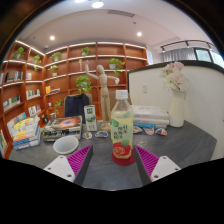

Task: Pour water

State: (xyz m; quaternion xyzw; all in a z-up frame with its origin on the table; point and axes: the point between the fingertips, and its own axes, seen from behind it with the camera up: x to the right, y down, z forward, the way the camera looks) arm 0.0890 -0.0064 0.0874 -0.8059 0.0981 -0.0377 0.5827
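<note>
A clear plastic bottle [122, 130] with a green cap, a fruit label and red liquid in its lower part stands upright on the grey table [185, 145]. It rests on the table between the far ends of my fingers, closer to the right one, with a gap on each side. My gripper [113, 165] is open, its magenta pads [80, 158] splayed wide. A white bowl [66, 145] sits on the table just beyond the left finger.
A slim green-and-white can [90, 117] stands behind the bottle to the left. Behind it are a wooden mannequin [99, 85], books [25, 131] at the left, a white box [150, 116], and a vase of flowers [177, 100] at the right. Bookshelves line the back wall.
</note>
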